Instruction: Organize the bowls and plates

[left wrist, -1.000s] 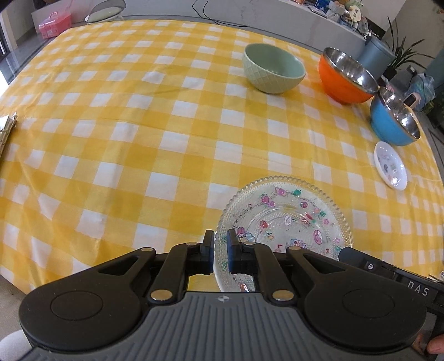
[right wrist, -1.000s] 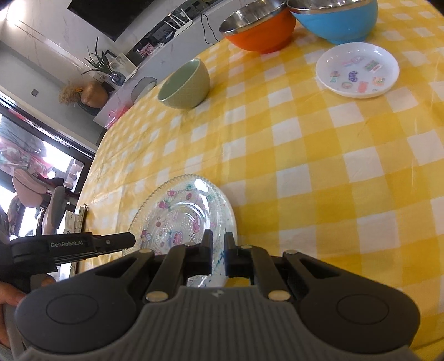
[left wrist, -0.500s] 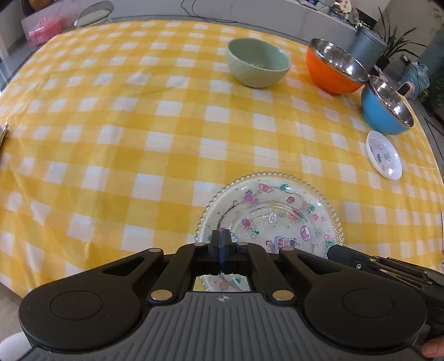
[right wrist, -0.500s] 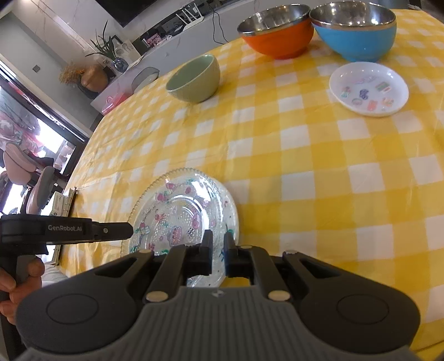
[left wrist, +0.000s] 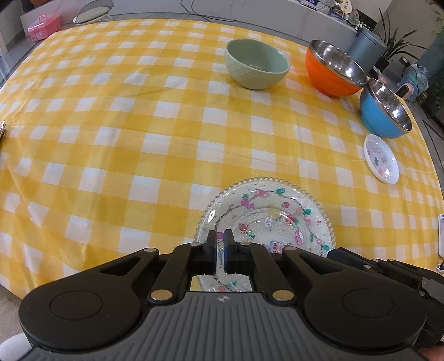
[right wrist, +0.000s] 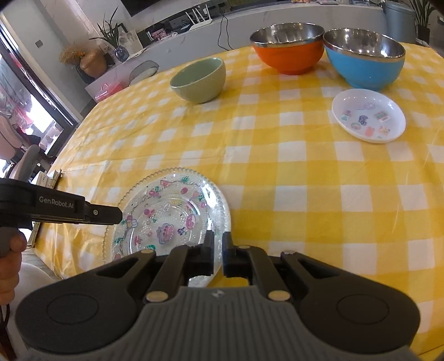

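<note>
A clear glass plate point(left wrist: 272, 216) with cartoon stickers lies near the front edge of the yellow checked table point(left wrist: 138, 116). My left gripper point(left wrist: 220, 241) is shut on the plate's near rim. In the right wrist view the same glass plate point(right wrist: 172, 211) has its right rim between the fingers of my right gripper point(right wrist: 218, 244). Those jaws are closing on that rim. The left gripper point(right wrist: 111, 215) reaches in from the left. Farther back stand a green bowl point(left wrist: 256, 66), an orange bowl point(left wrist: 333, 69), a blue bowl point(left wrist: 384, 108) and a small white plate point(left wrist: 381, 158).
The bowls and the small white plate point(right wrist: 369, 119) stand along the far right side of the table. A pink box point(left wrist: 44, 26) sits beyond the far left edge. A person's hand point(right wrist: 11, 250) holds the left gripper's handle. A metal clip point(left wrist: 2, 129) lies at the left edge.
The left jaws have gone from open to shut on the plate's near rim. The right gripper has rolled, so its view of the table now stands more level.
</note>
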`<state>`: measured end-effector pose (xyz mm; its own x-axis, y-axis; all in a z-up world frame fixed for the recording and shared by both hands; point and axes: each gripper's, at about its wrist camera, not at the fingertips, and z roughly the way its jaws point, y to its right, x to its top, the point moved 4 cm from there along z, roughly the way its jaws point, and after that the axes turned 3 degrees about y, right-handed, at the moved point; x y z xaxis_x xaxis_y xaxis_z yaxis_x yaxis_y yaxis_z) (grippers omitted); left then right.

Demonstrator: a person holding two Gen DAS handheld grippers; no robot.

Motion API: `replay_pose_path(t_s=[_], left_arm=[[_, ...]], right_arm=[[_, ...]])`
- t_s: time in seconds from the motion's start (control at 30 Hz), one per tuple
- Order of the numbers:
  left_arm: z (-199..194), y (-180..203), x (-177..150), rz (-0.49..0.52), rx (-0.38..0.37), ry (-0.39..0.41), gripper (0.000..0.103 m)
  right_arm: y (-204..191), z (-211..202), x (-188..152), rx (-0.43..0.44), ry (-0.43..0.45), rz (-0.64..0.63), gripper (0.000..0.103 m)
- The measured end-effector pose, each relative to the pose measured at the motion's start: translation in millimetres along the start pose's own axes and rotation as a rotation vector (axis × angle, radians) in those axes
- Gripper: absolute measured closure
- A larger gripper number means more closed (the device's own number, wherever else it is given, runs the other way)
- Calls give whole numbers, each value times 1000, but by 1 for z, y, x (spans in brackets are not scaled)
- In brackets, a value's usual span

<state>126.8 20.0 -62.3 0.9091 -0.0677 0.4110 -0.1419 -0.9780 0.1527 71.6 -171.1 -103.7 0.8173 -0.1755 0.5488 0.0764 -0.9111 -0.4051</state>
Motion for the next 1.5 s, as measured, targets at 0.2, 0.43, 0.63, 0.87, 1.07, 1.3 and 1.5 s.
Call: replay_pose_path(t_s=[0.2, 0.43, 0.63, 0.87, 1.07, 1.3, 1.5], left_arm=[[-19, 26, 11, 81, -52, 67, 94], [-48, 73, 29, 148, -62, 194, 87], [-57, 118, 37, 117, -160, 290, 87], [-24, 153, 38, 49, -218, 276, 75], [14, 169, 33, 39, -176, 237, 63], [48, 174, 45, -13, -162, 210, 55], [67, 188, 55, -4, -171, 207, 54]], right_arm=[[3, -13, 8, 5, 36, 9, 96], [29, -42, 37, -33, 117, 35, 91], [57, -68, 70, -78, 175, 29, 72], [108, -76, 93, -161, 195, 40, 58], [153, -54, 97, -201, 140, 157, 55], [184, -39, 114, -194, 133, 257, 53], [203, -24, 119, -198, 102, 313, 54]])
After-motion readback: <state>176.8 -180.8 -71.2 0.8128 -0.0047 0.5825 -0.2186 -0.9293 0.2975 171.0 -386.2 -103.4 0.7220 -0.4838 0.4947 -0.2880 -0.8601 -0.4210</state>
